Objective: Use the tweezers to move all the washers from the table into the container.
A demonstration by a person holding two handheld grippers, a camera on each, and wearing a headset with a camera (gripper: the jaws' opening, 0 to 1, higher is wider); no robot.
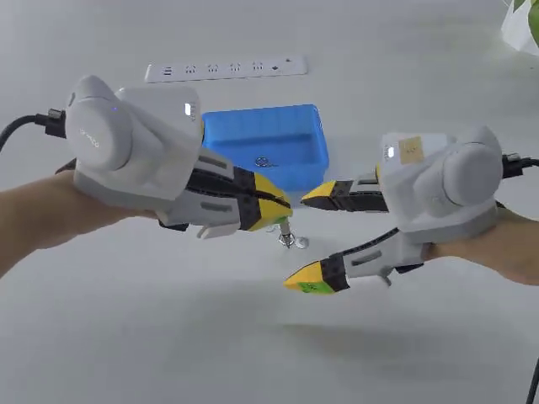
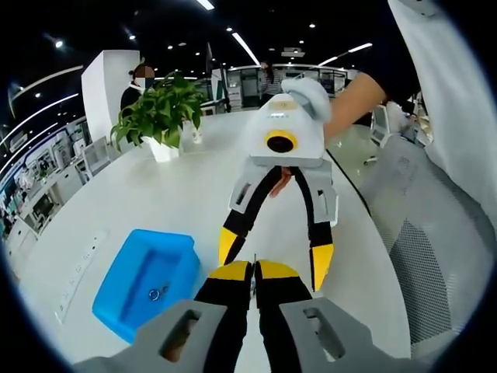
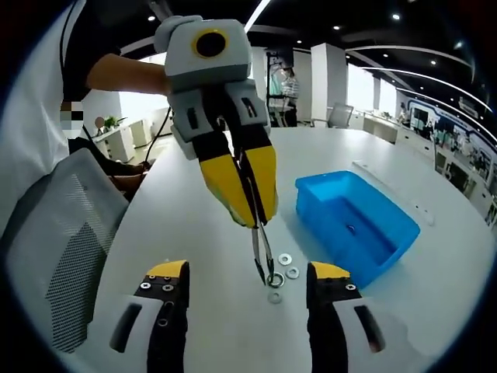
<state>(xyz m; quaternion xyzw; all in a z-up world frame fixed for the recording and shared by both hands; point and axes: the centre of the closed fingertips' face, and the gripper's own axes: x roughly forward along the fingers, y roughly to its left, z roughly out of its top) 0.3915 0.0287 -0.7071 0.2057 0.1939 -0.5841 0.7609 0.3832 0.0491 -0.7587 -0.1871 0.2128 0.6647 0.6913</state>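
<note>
left gripper (image 1: 274, 202): rounded pale grey shell, faint grey lettering on its side, 1 small lit indicator (image 1: 189, 110)
right gripper (image 1: 301, 240): same pale grey shell, with a tan square sticker (image 1: 410, 150) on top
jaws: 2 per gripper, black and tapering, with yellow ends; a green patch (image 1: 313, 288) on 1 end of the right gripper
screws (image 3: 163, 289): small, silver, set in the black of the right gripper's jaws
cables: 1 black cable (image 1: 21, 126) enters the back of the left gripper, a second cable (image 1: 524, 162) the right
clothes: white top (image 3: 31, 140), dark short sleeve (image 3: 71, 39)

White round table (image 1: 126, 337), potted plant (image 2: 159, 113), mesh chair (image 3: 70, 256), ceiling strip lights (image 2: 245, 48), open-plan office
</note>
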